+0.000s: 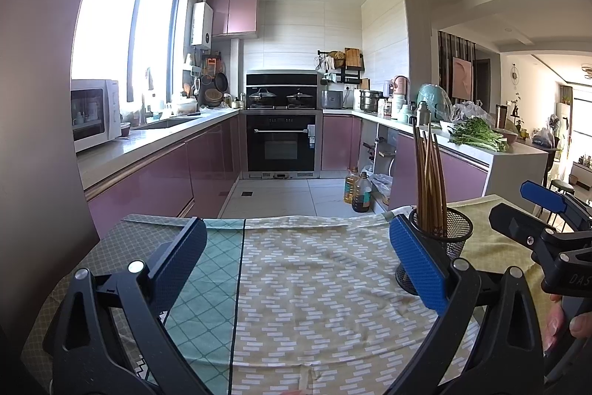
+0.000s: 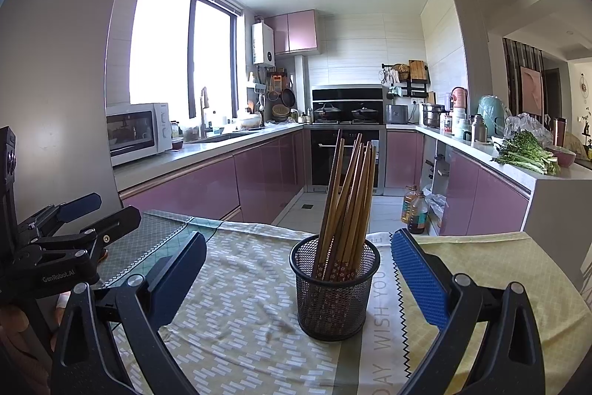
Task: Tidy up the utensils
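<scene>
With both jaws spread and empty, right gripper [image 2: 296,269] frames the mesh holder [image 2: 335,287] at lower centre; left gripper [image 1: 296,261] idles. Chopsticks [image 2: 349,195] look light, stiff, slippery: pinch mid-shaft

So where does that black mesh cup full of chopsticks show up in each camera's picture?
Left wrist view: mesh cup at lower right, partly behind the blue finger.
Right wrist view: mesh cup at lower centre, between the open fingers.
Shared landmark: the black oven behind.
</scene>
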`<state>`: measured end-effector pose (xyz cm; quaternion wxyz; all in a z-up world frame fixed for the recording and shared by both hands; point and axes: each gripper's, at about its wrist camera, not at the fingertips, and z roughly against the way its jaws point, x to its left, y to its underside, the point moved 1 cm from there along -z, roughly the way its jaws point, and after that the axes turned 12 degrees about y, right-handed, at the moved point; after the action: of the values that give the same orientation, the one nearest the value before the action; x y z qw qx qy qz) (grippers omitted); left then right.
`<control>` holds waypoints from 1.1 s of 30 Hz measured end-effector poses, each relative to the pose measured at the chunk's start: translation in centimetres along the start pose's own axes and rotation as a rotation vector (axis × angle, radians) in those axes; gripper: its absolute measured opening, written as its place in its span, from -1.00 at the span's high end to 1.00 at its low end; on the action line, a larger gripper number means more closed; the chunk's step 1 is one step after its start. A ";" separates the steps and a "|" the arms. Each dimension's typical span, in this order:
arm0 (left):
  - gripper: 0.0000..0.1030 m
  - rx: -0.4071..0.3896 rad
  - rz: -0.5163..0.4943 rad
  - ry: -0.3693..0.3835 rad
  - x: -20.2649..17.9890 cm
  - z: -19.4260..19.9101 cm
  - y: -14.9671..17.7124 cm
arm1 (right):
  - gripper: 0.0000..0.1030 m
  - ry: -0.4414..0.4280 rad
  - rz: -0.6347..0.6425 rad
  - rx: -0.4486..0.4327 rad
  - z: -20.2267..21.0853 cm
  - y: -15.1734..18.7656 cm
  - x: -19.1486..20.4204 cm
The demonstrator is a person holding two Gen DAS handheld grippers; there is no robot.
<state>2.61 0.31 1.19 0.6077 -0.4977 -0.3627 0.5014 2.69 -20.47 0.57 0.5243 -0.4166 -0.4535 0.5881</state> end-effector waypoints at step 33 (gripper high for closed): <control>-0.89 0.005 -0.003 0.003 -0.2 -0.1 0.4 | -0.88 0.001 -0.008 0.002 0.0 0.4 0.1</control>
<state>2.54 0.05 0.77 0.6102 -0.4964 -0.3612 0.5008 2.58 -20.41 0.18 0.5272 -0.4146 -0.4543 0.5863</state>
